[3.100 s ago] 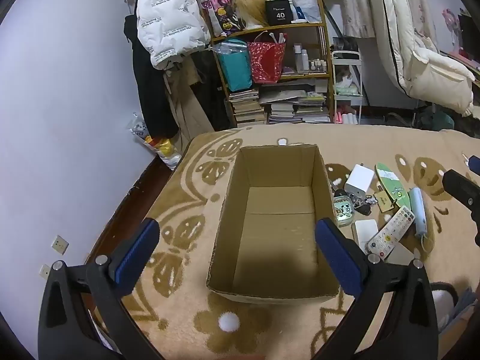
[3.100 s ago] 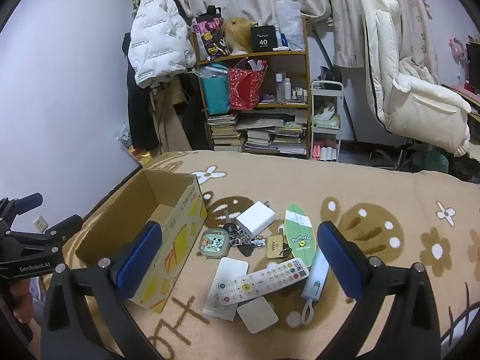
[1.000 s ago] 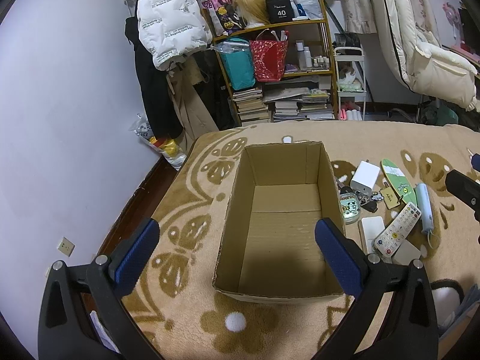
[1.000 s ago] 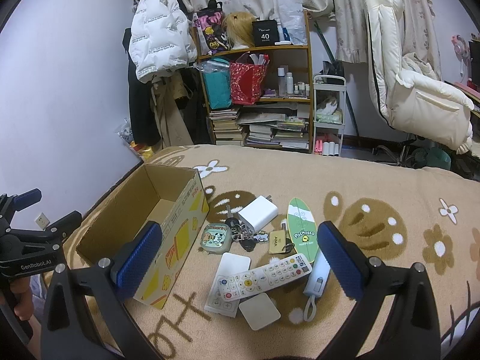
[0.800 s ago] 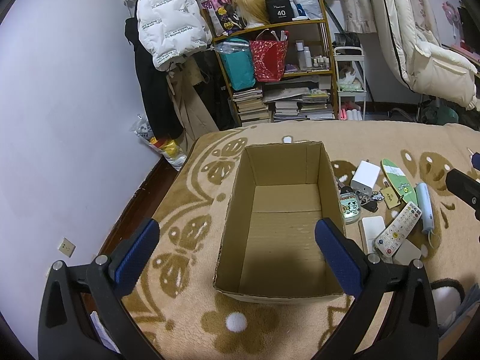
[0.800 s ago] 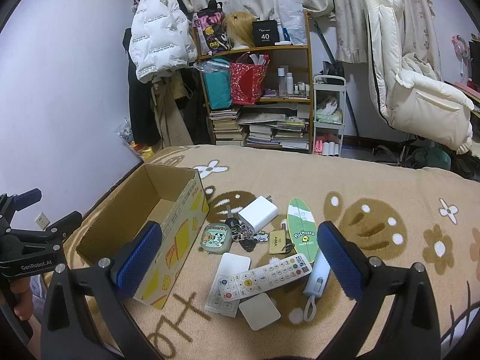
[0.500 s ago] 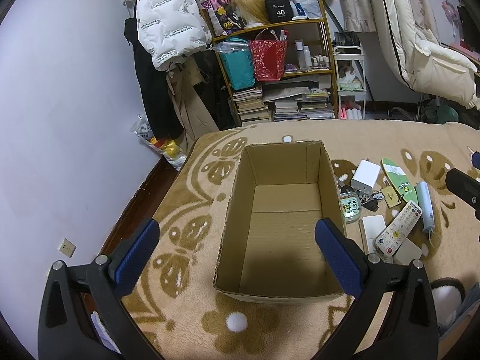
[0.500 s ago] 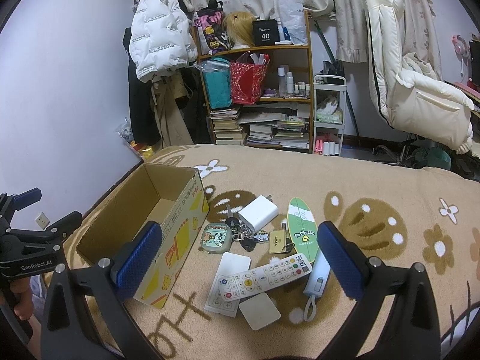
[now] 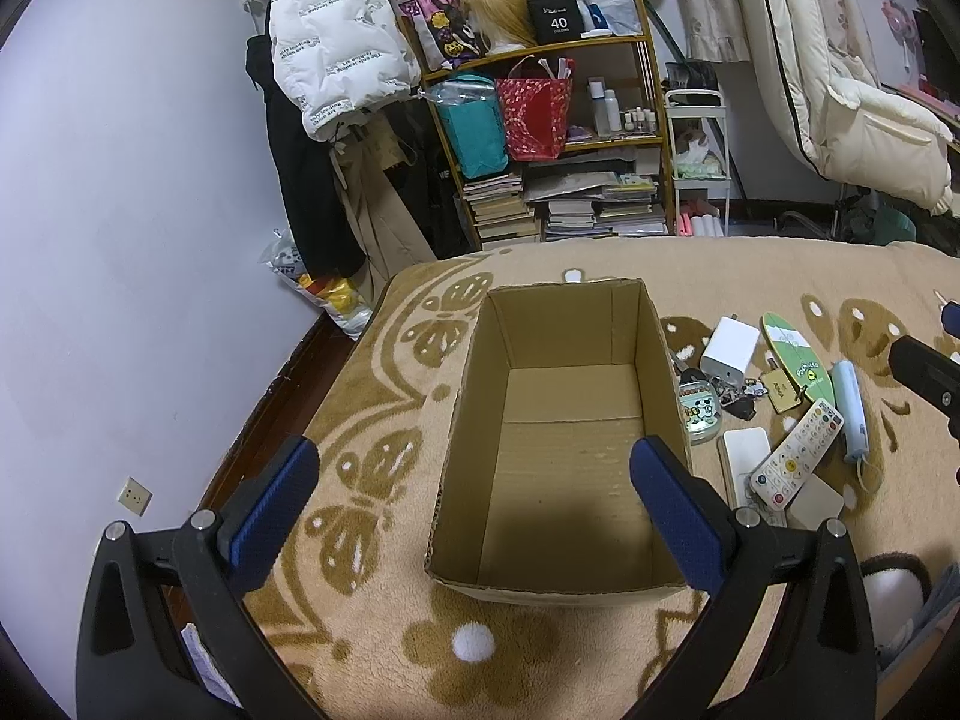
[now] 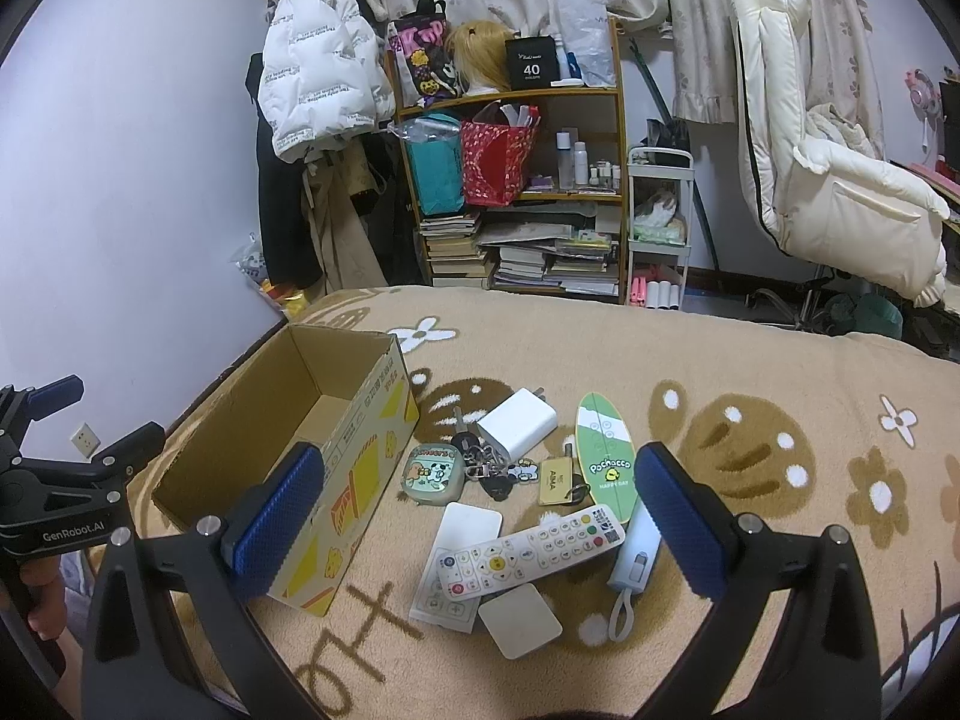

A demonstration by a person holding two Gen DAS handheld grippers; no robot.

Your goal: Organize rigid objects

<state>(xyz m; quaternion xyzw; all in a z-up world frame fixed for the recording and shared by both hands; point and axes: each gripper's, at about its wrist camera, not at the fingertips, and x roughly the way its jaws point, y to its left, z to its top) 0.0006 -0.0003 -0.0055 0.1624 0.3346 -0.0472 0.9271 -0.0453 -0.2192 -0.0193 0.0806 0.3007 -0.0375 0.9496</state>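
Two grippers hang with jaws wide and empty: the left gripper (image 9: pixel 474 510) over the near end of the open cardboard box (image 9: pixel 564 585), the right gripper (image 10: pixel 474 522) above a cluster of small items on the tan blanket (image 10: pixel 750 360). Nearest lies a white square pad (image 10: pixel 520 620), then a white remote control (image 10: pixel 528 552) across a flat white card, a pale blue device (image 10: pixel 635 558), a green surfboard-shaped tag (image 10: pixel 605 450), keys (image 10: pixel 492 468) and a white charger (image 10: pixel 517 423). Beyond stands a cluttered bookshelf (image 10: pixel 618 138).

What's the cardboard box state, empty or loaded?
Empty. The left wrist view looks straight into the open cardboard box and shows only bare floor and walls; the remote and other items lie outside it.
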